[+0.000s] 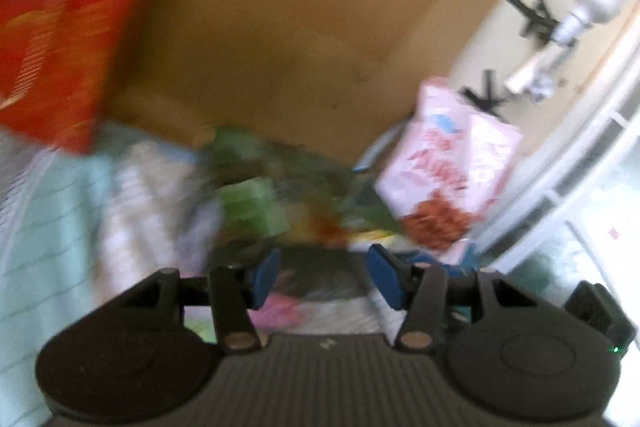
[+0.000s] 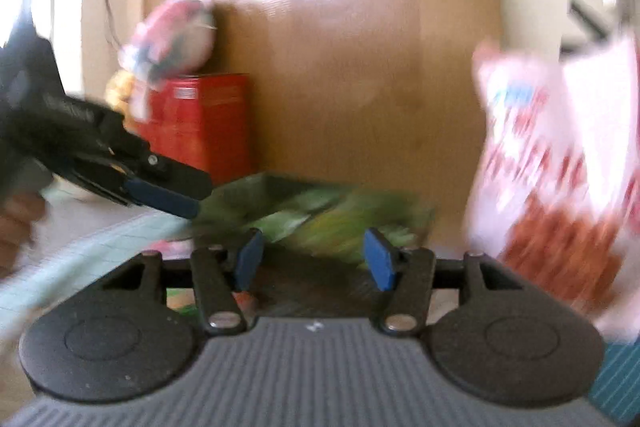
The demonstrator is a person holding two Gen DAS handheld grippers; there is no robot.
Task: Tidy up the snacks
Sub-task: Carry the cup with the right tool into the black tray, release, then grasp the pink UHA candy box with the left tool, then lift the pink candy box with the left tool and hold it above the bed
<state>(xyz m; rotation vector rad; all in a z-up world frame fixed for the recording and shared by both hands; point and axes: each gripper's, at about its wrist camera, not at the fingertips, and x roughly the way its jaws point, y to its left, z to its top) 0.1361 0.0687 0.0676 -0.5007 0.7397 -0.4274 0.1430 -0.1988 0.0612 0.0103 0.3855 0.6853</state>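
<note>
- Both views are heavily motion-blurred, so fine detail on the packets is lost
- The left gripper [image 1: 324, 277] has its blue pads spread apart with nothing between them; a dark blurred shape and a pink scrap lie on the surface seen through the gap
- Just ahead of the left gripper's fingertips lies a heap of green snack packets [image 1: 256, 203], close to the pads but apart from them as far as the blur lets one judge
- A pink-and-white snack bag [image 1: 444, 171] stands up to the right of that heap, leaning toward the brown cardboard wall [image 1: 304, 27] behind
- A red box [image 1: 64, 35] sits high at the left in the left wrist view, tilted, well apart from the gripper
- The right gripper [image 2: 314, 261] is likewise spread wide and holds nothing
- Green snack packets [image 2: 320, 215] lie flat directly beyond and between its pads; whether the pads touch them cannot be told
- The pink-and-white snack bag [image 2: 560, 179] rises at the right, near the right finger but outside it
- The red box [image 2: 208, 123] stands upright against the cardboard at the back left, with a pink rounded packet [image 2: 172, 39] on top of it
- The left gripper [image 2: 160, 195] reaches in from the left, its blue tip at the edge of the green packets
- A pale green gridded mat [image 1: 52, 227] covers the surface
</note>
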